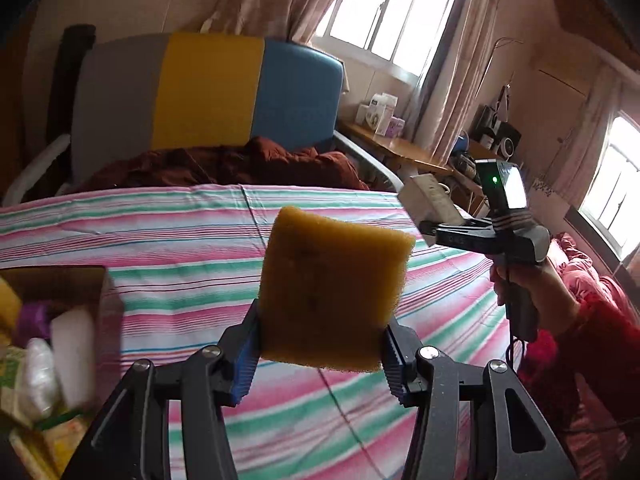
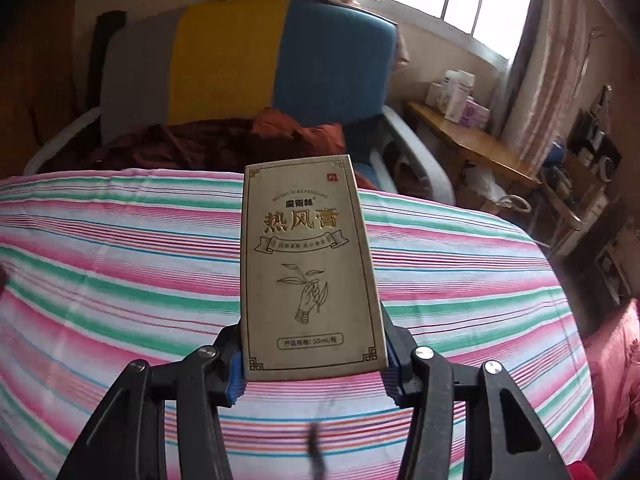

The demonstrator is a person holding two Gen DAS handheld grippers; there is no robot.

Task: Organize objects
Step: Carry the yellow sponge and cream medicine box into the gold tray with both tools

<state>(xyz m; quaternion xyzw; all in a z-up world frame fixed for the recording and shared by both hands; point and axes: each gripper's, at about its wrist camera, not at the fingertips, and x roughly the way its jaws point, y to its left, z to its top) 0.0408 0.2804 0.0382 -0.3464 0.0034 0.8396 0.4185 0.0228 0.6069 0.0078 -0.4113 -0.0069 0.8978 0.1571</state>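
A yellow sponge (image 1: 334,290) is gripped at its lower edges between the blue pads of the left gripper (image 1: 320,354); it stands up and forward from the jaws, its long axis running roughly upright with a slight lean to the right, its broad face turned toward the camera; it is held in the air above the striped bedsheet (image 1: 168,240). A tan carton (image 2: 310,268) printed with gold Chinese characters and a hand-and-leaf drawing is clamped by its lower sides in the right gripper (image 2: 314,364); its long axis is upright, tilted a little to the left at the top, with the printed face toward the camera and the text reading right way up; it too is held above the striped bedsheet. In the left wrist view the right gripper (image 1: 430,230) is seen at the right, well apart from the sponge, held by a hand (image 1: 536,292) with the carton (image 1: 430,204) pointing leftward from it. A cardboard box (image 1: 60,280) holding assorted items is seen at the left edge on the bed. Beyond the sheet lie a dark red blanket (image 1: 240,164) and a grey, yellow and blue headboard (image 1: 208,88); a wooden desk (image 1: 400,146) carrying small boxes stands by the window (image 1: 392,4).
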